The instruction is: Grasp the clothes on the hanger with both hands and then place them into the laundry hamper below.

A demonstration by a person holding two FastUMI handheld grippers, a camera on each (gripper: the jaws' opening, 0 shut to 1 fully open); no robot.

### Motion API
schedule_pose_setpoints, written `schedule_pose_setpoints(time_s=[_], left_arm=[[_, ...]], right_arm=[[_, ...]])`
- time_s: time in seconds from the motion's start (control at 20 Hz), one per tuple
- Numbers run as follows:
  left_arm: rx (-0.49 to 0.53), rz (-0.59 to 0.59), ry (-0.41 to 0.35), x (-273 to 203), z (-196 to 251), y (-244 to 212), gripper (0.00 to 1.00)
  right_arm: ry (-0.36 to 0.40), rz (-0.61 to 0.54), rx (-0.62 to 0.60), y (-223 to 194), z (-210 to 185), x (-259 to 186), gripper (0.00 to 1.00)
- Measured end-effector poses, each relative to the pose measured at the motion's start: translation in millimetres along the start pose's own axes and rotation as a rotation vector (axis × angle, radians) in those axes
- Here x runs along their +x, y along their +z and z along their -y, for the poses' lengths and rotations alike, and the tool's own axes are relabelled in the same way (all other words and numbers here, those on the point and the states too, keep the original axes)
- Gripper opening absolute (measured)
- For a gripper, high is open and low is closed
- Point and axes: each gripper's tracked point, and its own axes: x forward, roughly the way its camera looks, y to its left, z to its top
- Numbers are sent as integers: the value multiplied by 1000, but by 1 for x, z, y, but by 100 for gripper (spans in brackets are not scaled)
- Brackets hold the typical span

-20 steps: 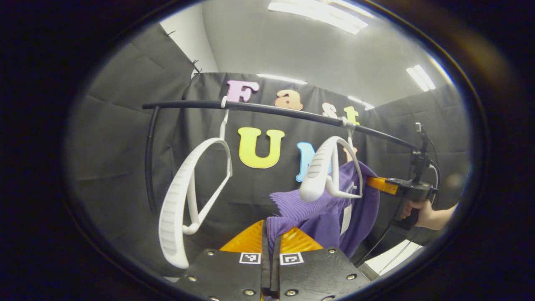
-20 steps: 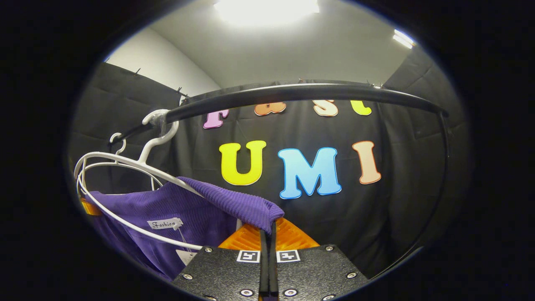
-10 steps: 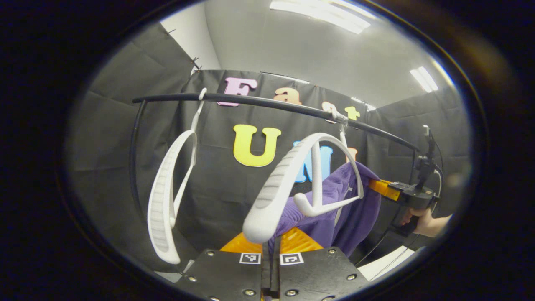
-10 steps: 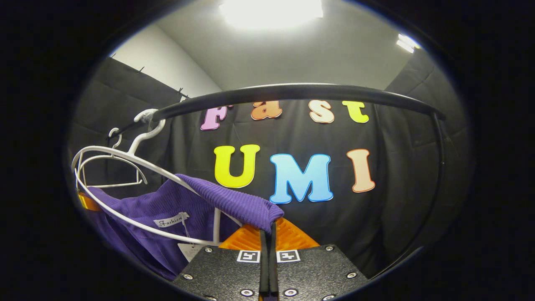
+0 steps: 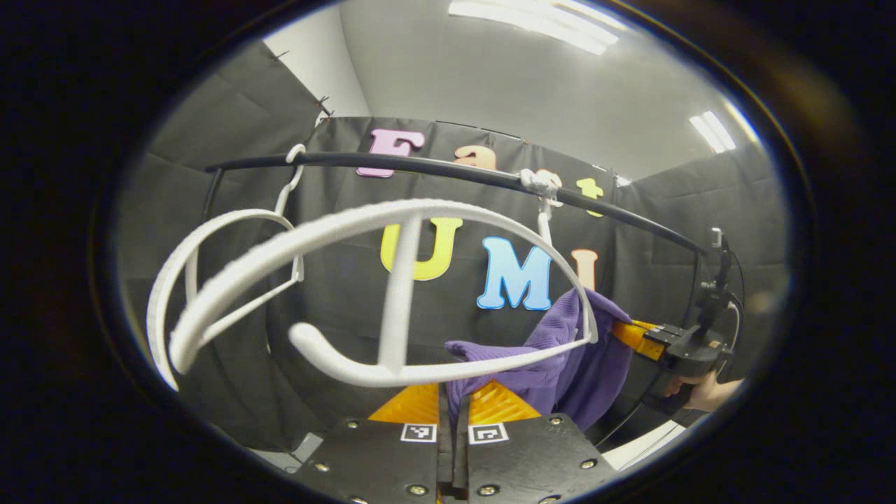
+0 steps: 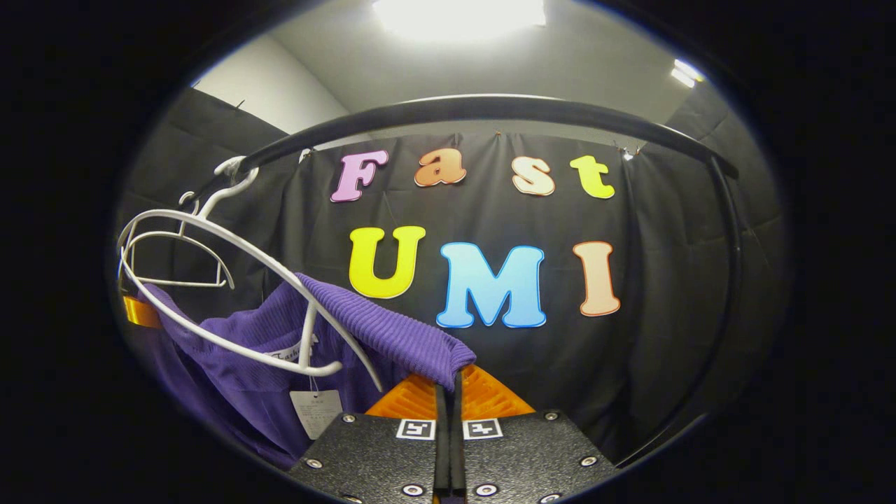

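Both my left gripper (image 5: 448, 402) and right gripper (image 6: 448, 388) pinched the purple garment (image 6: 392, 336), half off the white hanger (image 5: 392, 294) at twelve o'clock; next, I judged, lower it toward the hamper.

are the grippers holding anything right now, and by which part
Both are shut on the purple garment: the left gripper pinches one ribbed edge, the right gripper another.
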Motion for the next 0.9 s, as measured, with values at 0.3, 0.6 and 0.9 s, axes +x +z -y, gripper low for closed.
schedule_pose_setpoints(time_s=[0.3, 0.6, 0.9], left_arm=[[-12, -23, 40, 17, 31, -17, 6], [-40, -68, 49, 18, 65, -38, 1], [-39, -105, 37, -15, 90, -56, 2]], right_arm=[[-23, -66, 11, -35, 36, 0, 0], [-50, -153, 68, -72, 73, -19, 0], [-36, -231, 108, -84, 81, -63, 0]])
